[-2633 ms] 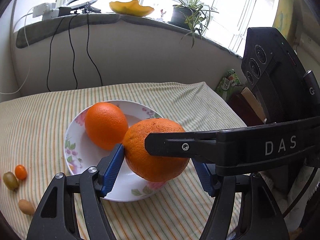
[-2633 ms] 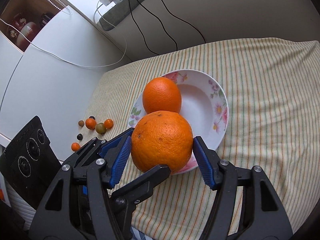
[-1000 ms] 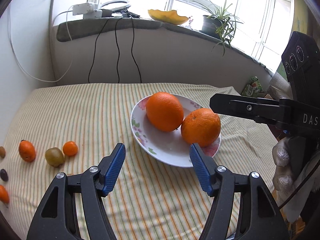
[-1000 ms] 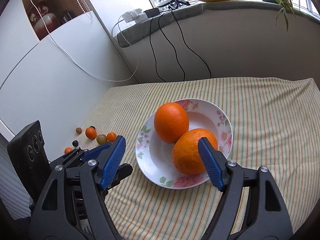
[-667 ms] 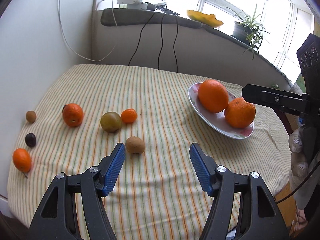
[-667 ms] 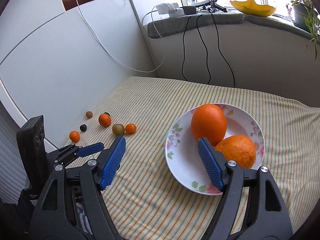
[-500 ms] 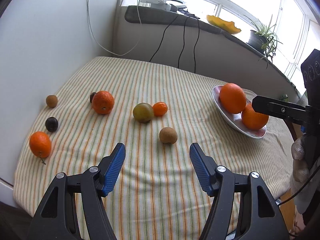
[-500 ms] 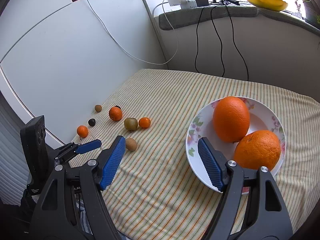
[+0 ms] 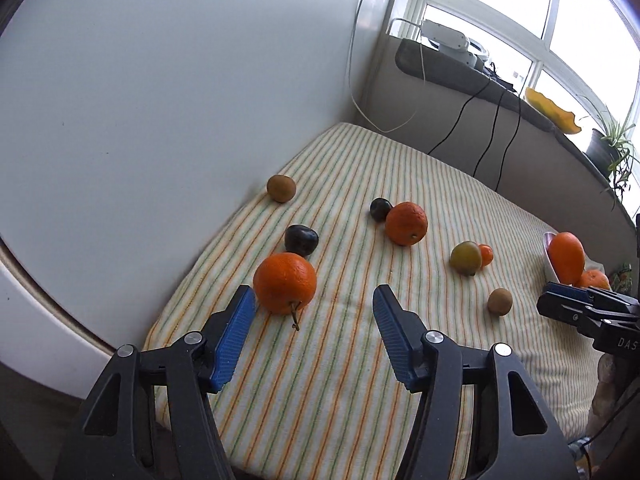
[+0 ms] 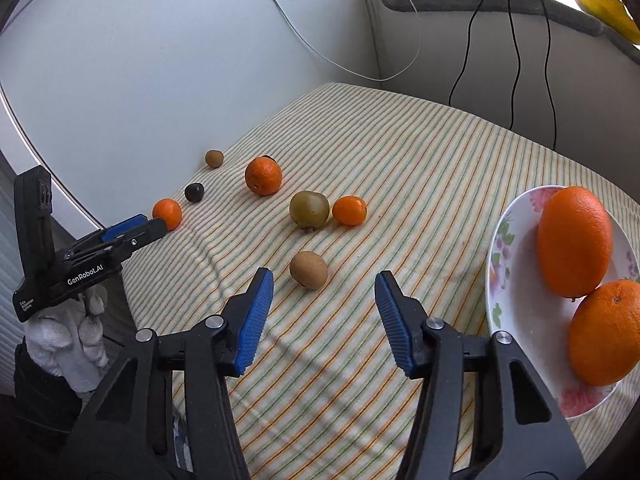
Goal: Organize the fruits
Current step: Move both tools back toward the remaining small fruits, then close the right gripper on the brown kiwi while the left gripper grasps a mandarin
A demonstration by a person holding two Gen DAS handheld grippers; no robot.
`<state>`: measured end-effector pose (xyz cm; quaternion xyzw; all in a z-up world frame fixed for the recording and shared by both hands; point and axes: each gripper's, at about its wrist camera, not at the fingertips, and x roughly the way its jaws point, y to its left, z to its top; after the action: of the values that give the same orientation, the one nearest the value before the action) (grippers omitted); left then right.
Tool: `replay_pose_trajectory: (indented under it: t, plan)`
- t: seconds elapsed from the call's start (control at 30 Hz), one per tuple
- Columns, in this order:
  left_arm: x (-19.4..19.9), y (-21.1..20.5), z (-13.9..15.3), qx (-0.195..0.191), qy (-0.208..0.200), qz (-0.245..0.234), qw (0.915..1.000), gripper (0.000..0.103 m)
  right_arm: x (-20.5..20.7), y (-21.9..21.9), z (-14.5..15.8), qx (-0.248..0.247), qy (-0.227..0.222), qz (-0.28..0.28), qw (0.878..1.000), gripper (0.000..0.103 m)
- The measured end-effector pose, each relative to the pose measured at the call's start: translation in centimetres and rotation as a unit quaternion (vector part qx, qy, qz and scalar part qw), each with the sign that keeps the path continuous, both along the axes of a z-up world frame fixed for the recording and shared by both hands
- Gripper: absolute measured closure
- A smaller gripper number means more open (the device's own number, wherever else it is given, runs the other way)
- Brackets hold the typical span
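Both grippers have swung away from the floral plate (image 10: 505, 264), where two big oranges (image 10: 575, 240) now lie, toward the loose fruit by the white wall. Nearest the left gripper (image 9: 312, 334) sits a stemmed orange (image 9: 285, 282), just ahead of its blue pads and not yet between them; the jaws are closing but empty. Likewise the right gripper (image 10: 324, 314) is narrowing its jaws on nothing, with a brown kiwi (image 10: 308, 269) just beyond the tips.

The orange looks firm, fairly heavy and round, so it may roll on the striped cloth (image 9: 400, 184); pinching across its widest middle, clear of the stem, seems safest. The kiwi is probably lighter and softer, calling for a gentler squeeze.

Farther off lie a dark plum (image 9: 301, 239), a second orange (image 9: 406, 223), a greenish fruit (image 9: 465, 257) touching a small tangerine (image 9: 486, 255), and another brown fruit (image 9: 281, 188) by the wall. A small dark fruit (image 9: 380, 209) is half hidden behind the second orange, and the plate is cut off at the frame edge.
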<state>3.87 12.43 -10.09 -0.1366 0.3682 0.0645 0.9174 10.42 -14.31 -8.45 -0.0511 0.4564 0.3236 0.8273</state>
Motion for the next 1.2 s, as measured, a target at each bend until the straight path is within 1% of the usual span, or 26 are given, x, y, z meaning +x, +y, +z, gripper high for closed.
replay_pose_trajectory:
  t: [0.07,0.1,0.2,0.33,0.4,0.53,0.63,0.77,0.87,1.0,1.2]
  plan:
    - [0.4,0.3,0.0,0.007,0.001,0.002,1.0000,0.046,0.2,0.7,-0.6,-0.008,0.001,0.004,1.000,0.055]
    - [0.6,0.4,-0.1,0.011,0.003,0.004,0.9999,0.046,0.4,1.1,-0.8,-0.011,0.001,0.005,1.000,0.056]
    - [0.9,1.1,-0.6,0.000,0.007,0.006,1.0000,0.048,0.7,1.9,-1.5,-0.014,0.004,0.007,1.000,0.058]
    - [1.4,1.3,-1.2,-0.002,0.011,0.006,0.9999,0.049,0.8,2.6,-2.1,-0.023,0.004,0.010,1.000,0.062]
    - [1.7,1.2,-1.3,0.000,0.012,0.004,0.9999,0.054,0.9,2.8,-2.5,-0.026,0.004,0.011,1.000,0.063]
    - [2.0,1.0,-1.8,0.002,0.018,0.002,0.9998,0.055,1.1,3.2,-2.9,-0.030,0.008,0.012,0.999,0.065]
    - [2.1,1.0,-2.1,0.002,0.023,0.000,0.9997,0.059,1.3,3.5,-3.2,-0.037,0.006,0.013,0.999,0.065]
    - [2.0,1.1,-2.2,0.004,0.024,0.002,0.9997,0.066,1.6,3.8,-3.6,-0.039,0.012,0.017,0.999,0.071]
    - [2.1,1.3,-2.3,0.002,0.023,0.000,0.9997,0.066,1.5,4.1,-3.7,-0.041,0.009,0.022,0.999,0.075]
    - [2.1,1.2,-2.3,0.003,0.022,0.000,0.9998,0.067,1.3,4.3,-3.7,-0.045,0.001,0.023,0.999,0.075]
    - [1.6,1.1,-1.8,-0.001,0.015,-0.001,0.9999,0.067,0.9,3.9,-3.2,-0.035,0.000,0.020,0.999,0.075]
